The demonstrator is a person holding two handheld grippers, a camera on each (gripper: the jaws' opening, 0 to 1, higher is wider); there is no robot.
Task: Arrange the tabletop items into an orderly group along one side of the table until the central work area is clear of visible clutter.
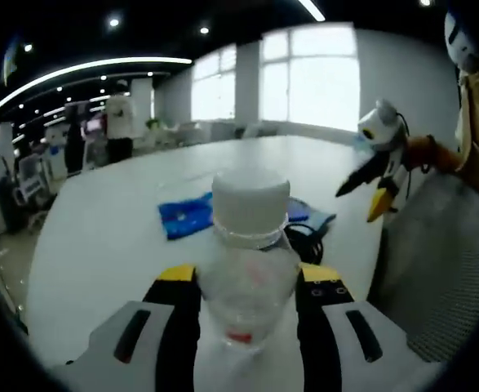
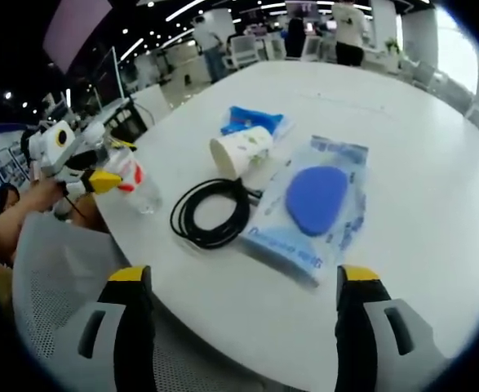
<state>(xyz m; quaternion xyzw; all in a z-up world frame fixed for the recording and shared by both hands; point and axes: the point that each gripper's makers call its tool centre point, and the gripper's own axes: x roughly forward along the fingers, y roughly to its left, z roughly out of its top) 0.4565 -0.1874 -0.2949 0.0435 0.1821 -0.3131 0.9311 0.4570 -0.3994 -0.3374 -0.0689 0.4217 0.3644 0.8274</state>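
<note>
A clear plastic bottle (image 1: 250,245) with a white cap stands upright between my left gripper's (image 1: 247,282) yellow-tipped jaws, which are shut on it just above the white table (image 1: 100,237). In the right gripper view the left gripper (image 2: 108,170) holds that bottle (image 2: 139,186) at the table's near-left edge. My right gripper (image 2: 243,282) is open and holds nothing, hovering over the table's near edge; it also shows as the right gripper (image 1: 356,204) in the left gripper view. On the table lie a coiled black cable (image 2: 210,212), a tipped paper cup (image 2: 241,151), a blue packet (image 2: 251,121) and a clear bag with a blue pad (image 2: 317,200).
A grey mesh chair (image 2: 55,269) stands at the table's near edge below the left gripper. The far and right parts of the table (image 2: 435,163) are bare. People stand far back by desks (image 2: 210,41). A hand (image 2: 27,204) holds the left gripper.
</note>
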